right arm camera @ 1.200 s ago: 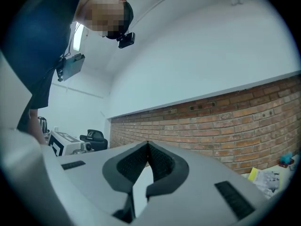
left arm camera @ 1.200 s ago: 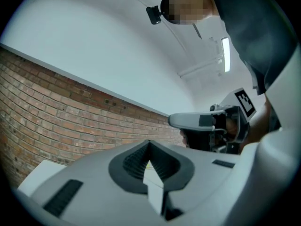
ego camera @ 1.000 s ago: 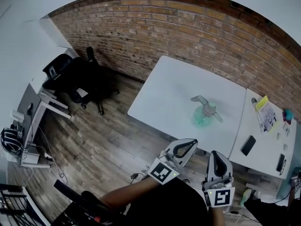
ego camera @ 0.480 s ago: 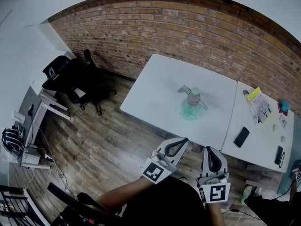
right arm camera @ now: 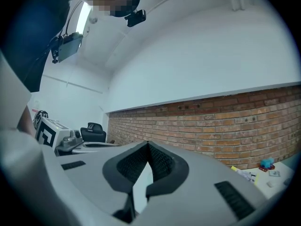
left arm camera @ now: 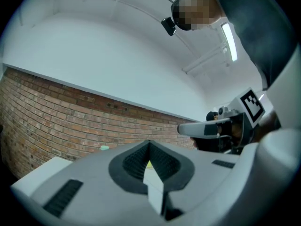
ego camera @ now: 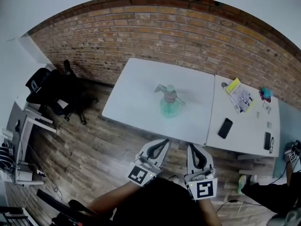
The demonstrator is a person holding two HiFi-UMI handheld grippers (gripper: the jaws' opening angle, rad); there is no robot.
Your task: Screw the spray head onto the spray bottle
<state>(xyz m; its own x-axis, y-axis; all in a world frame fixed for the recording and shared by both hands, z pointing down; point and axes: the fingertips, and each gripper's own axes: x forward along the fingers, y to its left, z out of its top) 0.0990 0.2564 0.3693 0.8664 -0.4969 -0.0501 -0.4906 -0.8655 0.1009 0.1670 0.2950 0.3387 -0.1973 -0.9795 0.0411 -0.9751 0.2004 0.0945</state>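
Observation:
In the head view a pale green spray bottle (ego camera: 168,105) stands upright near the middle of the white table (ego camera: 136,95), with its grey spray head (ego camera: 167,91) sitting on its neck. Both grippers hover well short of the table's near edge, over the wooden floor. My left gripper (ego camera: 164,141) is shut and empty. My right gripper (ego camera: 191,147) is likewise shut with nothing in it. In the left gripper view the jaws (left arm camera: 149,144) meet tip to tip, and the right gripper view shows its jaws (right arm camera: 148,145) closed the same way. The bottle is hidden in both gripper views.
A second white table (ego camera: 244,126) joins on the right, carrying a black phone (ego camera: 225,127), a yellow-edged booklet (ego camera: 238,94) and small items. A black office chair (ego camera: 51,88) stands at left by the brick wall (ego camera: 155,32). A desk with cables (ego camera: 19,145) sits far left.
The head view has shifted: the table and bottle now sit further left and higher in the picture. Both grippers stay shut and side by side, having drifted left.

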